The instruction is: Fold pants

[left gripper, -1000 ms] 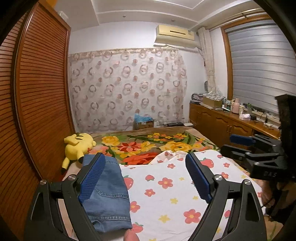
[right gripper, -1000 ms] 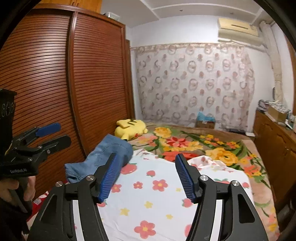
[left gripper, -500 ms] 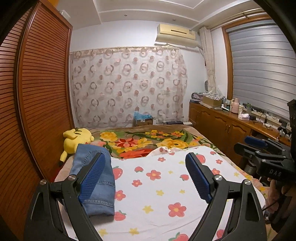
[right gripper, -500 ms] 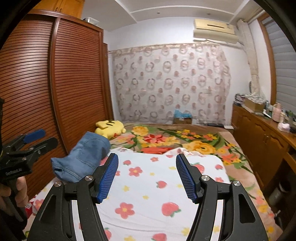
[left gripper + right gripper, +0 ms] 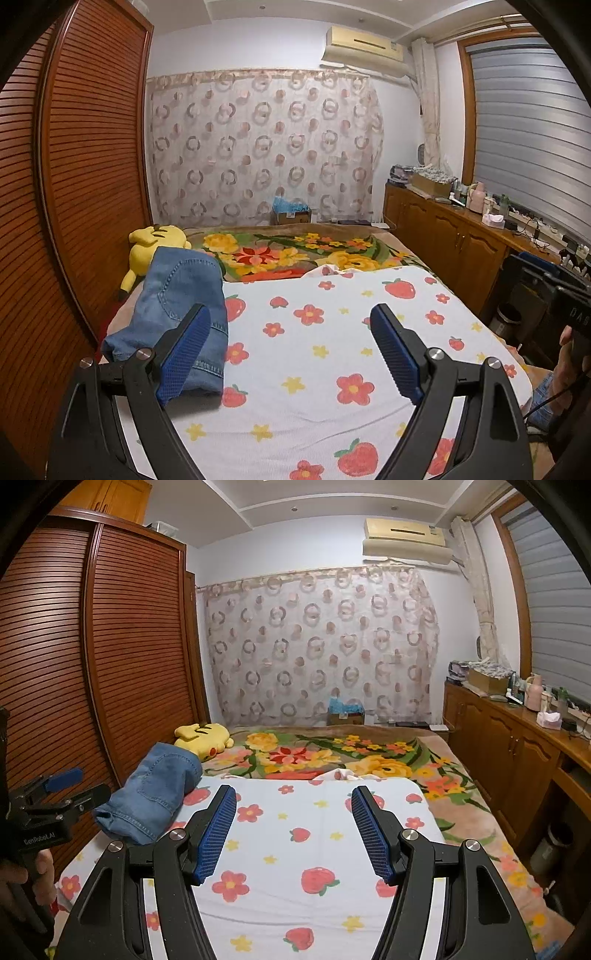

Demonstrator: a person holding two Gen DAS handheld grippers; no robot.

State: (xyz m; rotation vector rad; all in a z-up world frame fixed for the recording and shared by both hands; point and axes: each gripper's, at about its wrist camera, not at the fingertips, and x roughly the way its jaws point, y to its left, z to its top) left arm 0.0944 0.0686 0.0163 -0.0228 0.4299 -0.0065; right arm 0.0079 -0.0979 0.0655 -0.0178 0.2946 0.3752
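Folded blue denim pants (image 5: 181,306) lie as a compact bundle on the left side of the white strawberry-and-flower sheet (image 5: 332,350); they also show in the right wrist view (image 5: 155,794). My left gripper (image 5: 291,321) is open and empty, held above the sheet to the right of the pants. My right gripper (image 5: 293,801) is open and empty, above the middle of the sheet (image 5: 314,849). Each gripper shows at the edge of the other's view: the left one (image 5: 59,794) and the right one (image 5: 554,291).
A yellow plush toy (image 5: 151,243) lies behind the pants against the wooden slatted wardrobe (image 5: 74,184). A floral blanket (image 5: 295,254) covers the far bed. A wooden cabinet (image 5: 461,240) with clutter runs along the right wall. A small bin (image 5: 509,317) stands beside the bed.
Both grippers have drawn back and up from the bed, away from the pants. The pants stay folded on the left. Both grippers stay open.
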